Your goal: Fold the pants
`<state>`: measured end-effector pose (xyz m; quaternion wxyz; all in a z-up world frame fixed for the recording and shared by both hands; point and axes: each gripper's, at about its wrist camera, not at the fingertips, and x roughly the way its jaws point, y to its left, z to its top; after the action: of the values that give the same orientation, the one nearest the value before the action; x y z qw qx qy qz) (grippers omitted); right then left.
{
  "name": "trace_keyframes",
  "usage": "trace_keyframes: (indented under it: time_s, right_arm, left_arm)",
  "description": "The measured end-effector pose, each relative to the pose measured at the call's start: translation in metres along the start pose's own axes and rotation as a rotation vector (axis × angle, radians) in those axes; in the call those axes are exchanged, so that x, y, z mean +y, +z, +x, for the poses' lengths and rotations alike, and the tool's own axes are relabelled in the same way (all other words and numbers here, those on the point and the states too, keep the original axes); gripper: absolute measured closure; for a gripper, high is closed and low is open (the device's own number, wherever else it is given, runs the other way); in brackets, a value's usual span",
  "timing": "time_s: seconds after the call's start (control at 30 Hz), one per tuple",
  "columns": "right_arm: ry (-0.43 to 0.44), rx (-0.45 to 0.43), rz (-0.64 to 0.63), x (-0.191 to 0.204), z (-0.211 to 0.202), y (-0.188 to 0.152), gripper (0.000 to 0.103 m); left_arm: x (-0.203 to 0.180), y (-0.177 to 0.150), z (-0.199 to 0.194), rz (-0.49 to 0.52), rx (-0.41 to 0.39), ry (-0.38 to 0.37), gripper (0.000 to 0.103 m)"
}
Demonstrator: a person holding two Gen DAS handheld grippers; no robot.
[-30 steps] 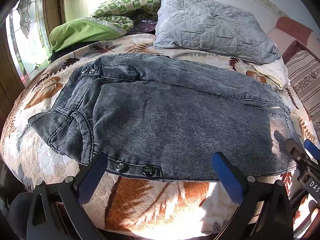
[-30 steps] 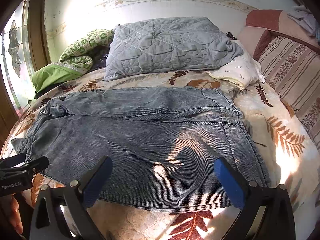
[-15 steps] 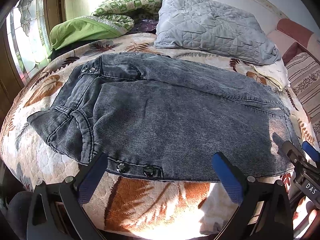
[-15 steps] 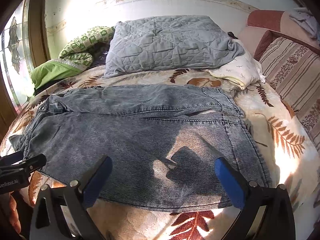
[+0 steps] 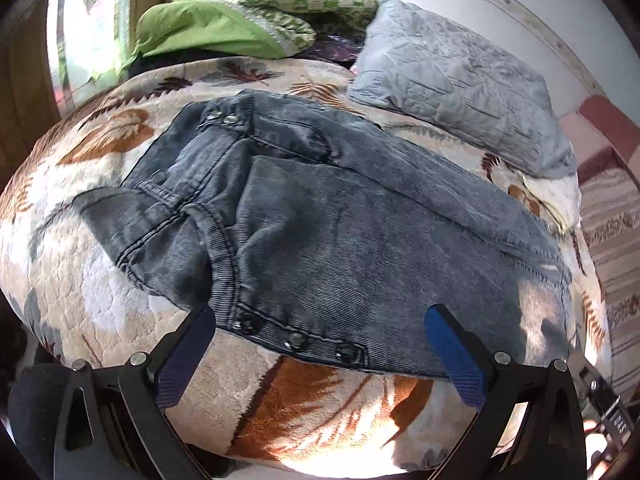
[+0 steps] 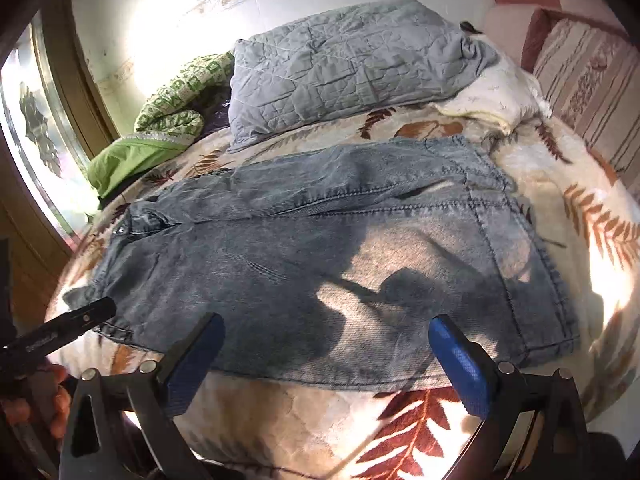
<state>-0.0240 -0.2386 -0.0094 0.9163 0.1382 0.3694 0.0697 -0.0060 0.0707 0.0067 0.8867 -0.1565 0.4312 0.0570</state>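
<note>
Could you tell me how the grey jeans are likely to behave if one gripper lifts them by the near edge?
The jeans would probably drape and sag, not lift as a sheet: they already lie limp with creases. The bunched waistband, with its thick seams and metal buttons, likely hangs heavier. On the plush leaf-print bedspread they would probably drag, not slide.

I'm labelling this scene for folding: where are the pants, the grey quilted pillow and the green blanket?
pants [image 5: 360, 240]: left wrist view, middle of the denim.
grey quilted pillow [image 6: 340, 68]: right wrist view, its centre.
green blanket [image 5: 208, 28]: left wrist view, plain green part.

One pants [image 5: 360, 240]; two claws, left claw [image 5: 320, 356], right claw [image 6: 326, 360]; one grey quilt [image 6: 344, 68].
</note>
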Motion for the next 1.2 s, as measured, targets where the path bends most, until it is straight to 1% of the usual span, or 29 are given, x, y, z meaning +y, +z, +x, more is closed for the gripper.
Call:
trace_keyframes:
  time_s: [0.03,0.07,0.13,0.2,0.23,0.3,0.37,0.43,0.47,0.53,0.57,0.63,0.7,0.73,0.8,0.87,0.93,0.97,1.0,1.03,1.07,1.1,1.13,1.17,1.2]
  right_arm:
    - [0.053,0.016,0.047,-0.006,-0.003,-0.004,0.0]
    - [0.094,0.036,0.095,-0.014,-0.005,-0.008,0.0]
    - [0.15,0.084,0.221,-0.036,-0.006,-0.014,0.0]
    - [0.2,0.114,0.371,-0.066,-0.006,-0.017,0.0]
    - [0.216,0.118,0.441,-0.081,-0.007,-0.018,0.0]
    - [0.218,0.112,0.562,-0.111,-0.008,-0.018,0.001]
    - [0.222,0.092,0.672,-0.138,-0.009,-0.018,0.003]
    - [0.24,0.085,0.787,-0.162,-0.007,-0.022,0.007]
    - [0.264,0.077,0.834,-0.17,-0.007,-0.024,0.01]
    - [0.28,0.059,0.864,-0.179,-0.008,-0.02,0.011]
    - [0.264,0.05,0.86,-0.181,-0.009,-0.016,0.013]
    - [0.23,0.031,0.854,-0.184,-0.006,-0.009,0.022]
    - [0.206,0.039,0.858,-0.188,0.0,-0.006,0.036]
    - [0.193,0.042,0.853,-0.189,0.003,-0.006,0.04]
    - [0.155,0.046,0.814,-0.186,0.004,-0.006,0.055]
    - [0.133,0.05,0.799,-0.187,0.004,-0.008,0.062]
    - [0.119,0.049,0.779,-0.187,0.004,-0.006,0.064]
    - [0.107,0.05,0.764,-0.185,0.003,-0.005,0.064]
    - [0.098,0.052,0.749,-0.184,0.002,-0.005,0.064]
    - [0.092,0.053,0.74,-0.183,0.001,-0.005,0.064]
    - [0.089,0.054,0.735,-0.183,0.001,-0.005,0.064]
    - [0.088,0.056,0.732,-0.183,0.001,-0.004,0.064]
    - [0.087,0.059,0.731,-0.183,0.001,-0.004,0.065]
    - [0.083,0.062,0.727,-0.183,0.001,-0.003,0.066]
    - [0.074,0.068,0.718,-0.182,0.001,-0.001,0.07]
  left_arm:
    - [0.014,0.004,0.0,-0.048,-0.003,0.019,0.0]
    - [0.026,0.008,0.001,-0.083,-0.002,0.054,0.0]
    - [0.046,0.013,0.007,-0.127,0.017,0.107,0.0]
    - [0.063,0.017,0.014,-0.164,0.022,0.122,0.0]
    - [0.071,0.019,0.018,-0.186,0.023,0.123,0.0]
    - [0.084,0.022,0.024,-0.231,0.034,0.118,0.0]
    - [0.094,0.025,0.032,-0.276,0.063,0.108,0.0]
    - [0.101,0.026,0.037,-0.304,0.08,0.089,0.0]
    - [0.103,0.025,0.039,-0.316,0.081,0.084,0.0]
    - [0.105,0.026,0.039,-0.321,0.071,0.085,0.0]
    - [0.105,0.027,0.039,-0.316,0.07,0.084,0.0]
    - [0.108,0.03,0.041,-0.316,0.064,0.076,0.0]
    - [0.115,0.035,0.04,-0.335,0.061,0.054,0.0]
    - [0.12,0.037,0.039,-0.357,0.053,0.034,0.0]
    - [0.134,0.039,0.038,-0.411,0.043,-0.011,0.0]
    - [0.143,0.04,0.037,-0.451,0.038,-0.039,0.0]
    - [0.147,0.04,0.035,-0.477,0.032,-0.047,0.007]
    - [0.148,0.041,0.034,-0.48,0.03,-0.038,0.02]
    - [0.149,0.042,0.034,-0.478,0.034,-0.025,0.035]
    - [0.15,0.042,0.034,-0.476,0.041,-0.015,0.044]
    - [0.153,0.043,0.035,-0.479,0.047,-0.013,0.062]
    - [0.155,0.044,0.036,-0.486,0.054,-0.012,0.077]
    - [0.157,0.045,0.036,-0.491,0.06,-0.001,0.08]
    - [0.158,0.045,0.036,-0.492,0.061,0.003,0.088]
    - [0.158,0.045,0.034,-0.482,0.061,0.013,0.09]
